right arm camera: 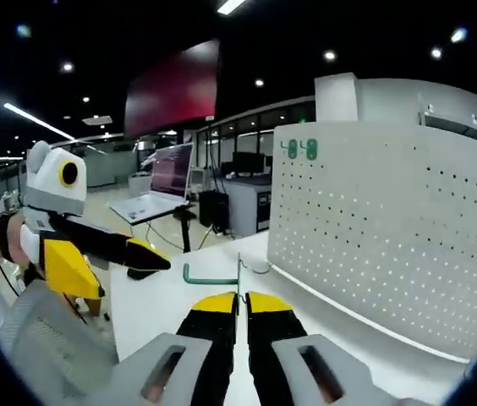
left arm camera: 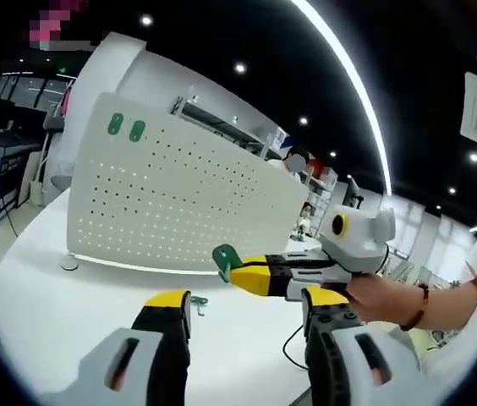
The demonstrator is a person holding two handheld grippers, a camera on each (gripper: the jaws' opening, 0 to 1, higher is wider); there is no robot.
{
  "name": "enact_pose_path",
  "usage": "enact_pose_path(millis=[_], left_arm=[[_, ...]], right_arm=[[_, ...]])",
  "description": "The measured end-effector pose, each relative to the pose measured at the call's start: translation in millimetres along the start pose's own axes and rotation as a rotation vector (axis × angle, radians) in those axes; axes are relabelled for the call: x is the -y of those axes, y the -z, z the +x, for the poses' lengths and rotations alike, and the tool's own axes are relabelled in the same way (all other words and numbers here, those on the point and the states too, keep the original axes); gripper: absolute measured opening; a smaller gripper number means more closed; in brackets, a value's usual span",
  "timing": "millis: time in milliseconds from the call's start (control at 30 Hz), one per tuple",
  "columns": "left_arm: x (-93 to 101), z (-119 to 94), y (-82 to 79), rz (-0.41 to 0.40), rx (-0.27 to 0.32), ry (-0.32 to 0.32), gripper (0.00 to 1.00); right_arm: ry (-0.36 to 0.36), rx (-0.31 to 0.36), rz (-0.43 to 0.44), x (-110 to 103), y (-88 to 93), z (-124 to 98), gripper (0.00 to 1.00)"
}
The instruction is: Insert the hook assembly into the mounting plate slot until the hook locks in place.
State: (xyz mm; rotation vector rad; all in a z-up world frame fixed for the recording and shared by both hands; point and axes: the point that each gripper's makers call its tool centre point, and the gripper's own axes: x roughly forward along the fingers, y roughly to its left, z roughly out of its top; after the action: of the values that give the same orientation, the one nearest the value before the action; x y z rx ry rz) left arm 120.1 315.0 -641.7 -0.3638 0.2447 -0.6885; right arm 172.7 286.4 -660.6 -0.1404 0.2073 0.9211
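Observation:
A white pegboard mounting plate (left arm camera: pixel 179 203) (right arm camera: pixel 391 220) stands upright on the white table (left arm camera: pixel 61 313). Two green hooks (left arm camera: pixel 126 128) (right arm camera: pixel 300 150) hang near its upper corner. My right gripper (right arm camera: pixel 238 298) is shut on a green hook (right arm camera: pixel 211 276), held above the table and short of the board. In the left gripper view that right gripper (left arm camera: pixel 237 272) reaches in from the right, the hook (left arm camera: pixel 225 260) at its tip, apart from the plate. My left gripper (left arm camera: pixel 247 304) is open with nothing between its fingers. It enters the right gripper view at the left (right arm camera: pixel 128 254).
A small green piece (left arm camera: pixel 198 301) lies on the table in front of the board. A dark cable (left arm camera: pixel 292 347) trails near the right. A person's hand with a wristband (left arm camera: pixel 391 300) holds the right gripper. A laptop (right arm camera: pixel 158 190) sits on a stand beyond the table edge.

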Motion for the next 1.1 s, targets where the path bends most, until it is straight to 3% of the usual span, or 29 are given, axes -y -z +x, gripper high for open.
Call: enact_pose_path(millis=[600,867,1100], left_arm=[[6.0,7,2.1,-0.091,0.023,0.027,0.38],[4.8,8,-3.5,-0.153,0.053,0.037,0.20],[3.6,10,-2.4,-0.166,0.037,0.043,0.13]], right_arm=[[-0.029,0.082,0.049,-20,-9.3,-12,0.03],[-0.031,0.100,0.056,-23,-15.3,-12,0.03],[-0.038,0.099,0.047,-29,-14.8,-12,0.03]])
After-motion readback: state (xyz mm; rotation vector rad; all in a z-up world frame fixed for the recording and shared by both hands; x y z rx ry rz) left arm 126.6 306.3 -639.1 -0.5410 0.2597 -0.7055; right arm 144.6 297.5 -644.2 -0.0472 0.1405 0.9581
